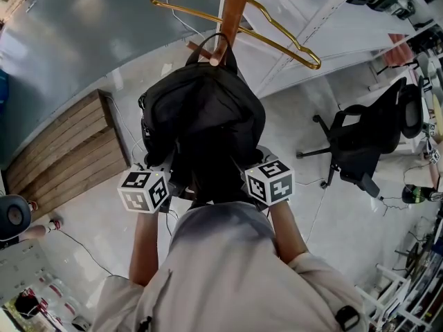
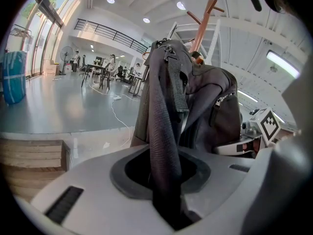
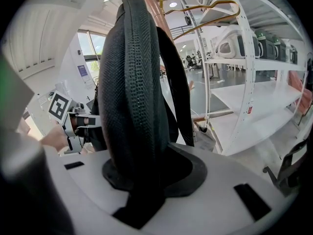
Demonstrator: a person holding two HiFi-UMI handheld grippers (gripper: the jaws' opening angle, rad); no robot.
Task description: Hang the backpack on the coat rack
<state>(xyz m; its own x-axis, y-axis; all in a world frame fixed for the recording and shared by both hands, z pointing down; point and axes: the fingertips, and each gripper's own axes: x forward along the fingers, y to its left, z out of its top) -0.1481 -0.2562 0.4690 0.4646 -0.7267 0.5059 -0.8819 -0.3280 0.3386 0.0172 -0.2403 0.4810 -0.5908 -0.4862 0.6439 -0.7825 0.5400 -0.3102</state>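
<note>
1. The black fabric backpack (image 1: 204,116) is hanging in front of the person, against the brown wooden coat rack (image 1: 234,5). Its top carry loop (image 1: 205,41) is sitting around a short wooden peg (image 1: 218,61). I cannot tell whether the peg is taking the weight.
2. The left gripper (image 2: 166,190) is clamping a black woven strap (image 2: 164,131). The strap is running straight up out of the narrow gap between the jaws. The pads themselves are sitting buried under the webbing.
3. The right gripper (image 3: 142,190) is pinching a black padded mesh strap (image 3: 132,82) the same way, and the strap is filling most of that gripper's view.
4. In the head view, both sets of jaws are hiding behind the bag's lower edge, so only the two marker cubes are showing.
5. A gold wire hanger (image 1: 277,37) is hanging off the rack above the bag. The pole's top and base are running out of frame.
6. A black office chair (image 1: 367,140) is standing well apart on the right. A slatted wooden platform (image 1: 62,151) is lying on the left, partly cut off.
7. White metal shelving (image 3: 244,58) is showing behind the rack, with contents too small to identify.
</note>
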